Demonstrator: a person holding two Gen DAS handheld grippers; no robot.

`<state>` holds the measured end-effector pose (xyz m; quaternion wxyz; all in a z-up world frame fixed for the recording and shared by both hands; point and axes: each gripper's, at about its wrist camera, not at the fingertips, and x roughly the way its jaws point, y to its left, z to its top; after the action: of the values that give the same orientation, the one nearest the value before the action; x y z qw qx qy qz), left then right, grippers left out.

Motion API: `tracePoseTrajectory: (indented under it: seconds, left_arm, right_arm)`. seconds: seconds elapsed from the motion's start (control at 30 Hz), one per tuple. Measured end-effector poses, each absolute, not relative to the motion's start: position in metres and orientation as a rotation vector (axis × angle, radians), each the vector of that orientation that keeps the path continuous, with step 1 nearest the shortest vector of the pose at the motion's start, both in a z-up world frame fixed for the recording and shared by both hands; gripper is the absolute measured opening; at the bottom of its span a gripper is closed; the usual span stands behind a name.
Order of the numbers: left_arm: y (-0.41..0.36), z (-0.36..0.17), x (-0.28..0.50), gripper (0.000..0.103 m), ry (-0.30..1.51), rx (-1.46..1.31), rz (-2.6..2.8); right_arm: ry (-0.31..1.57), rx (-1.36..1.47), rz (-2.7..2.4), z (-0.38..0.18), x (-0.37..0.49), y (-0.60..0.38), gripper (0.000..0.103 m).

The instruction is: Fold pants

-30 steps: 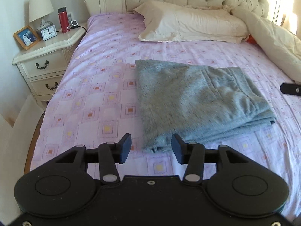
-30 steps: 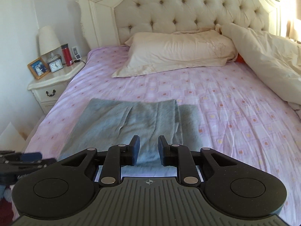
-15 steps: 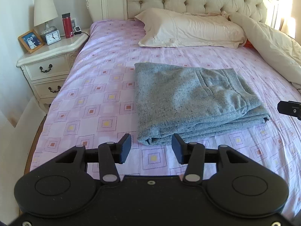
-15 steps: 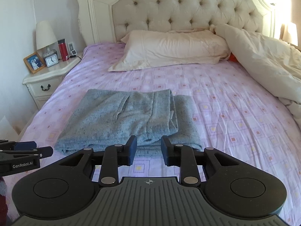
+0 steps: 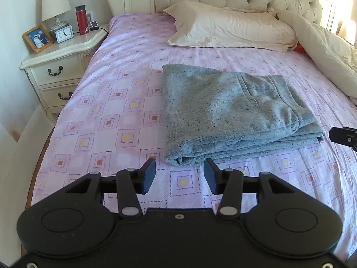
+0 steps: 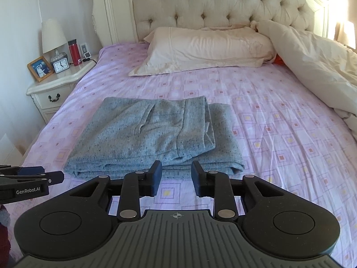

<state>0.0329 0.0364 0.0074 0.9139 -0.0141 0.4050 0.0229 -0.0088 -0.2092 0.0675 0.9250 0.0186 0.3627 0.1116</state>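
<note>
Both my left gripper [image 5: 179, 177] and right gripper [image 6: 175, 179] stand part-open, holding nothing. The folded pants [image 5: 229, 114] lie at twelve o'clock; I judge a careless re-grab of the loose top layer could undo the fold.

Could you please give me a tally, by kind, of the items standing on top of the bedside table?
Lamp: 1
Photo frame: 1
Clock: 1
Red flask: 1
Small white device: 1
Total: 5
</note>
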Motion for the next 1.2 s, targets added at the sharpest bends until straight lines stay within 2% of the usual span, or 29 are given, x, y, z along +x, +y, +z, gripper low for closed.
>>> tracePoseTrajectory:
  seconds: [1.2]
  left_arm:
    - [0.0327, 0.0101, 0.0313, 0.056, 0.835, -0.002, 0.032]
  right_arm:
    - [0.770, 0.040, 0.239, 0.0644, -0.0068, -0.2069, 0.028]
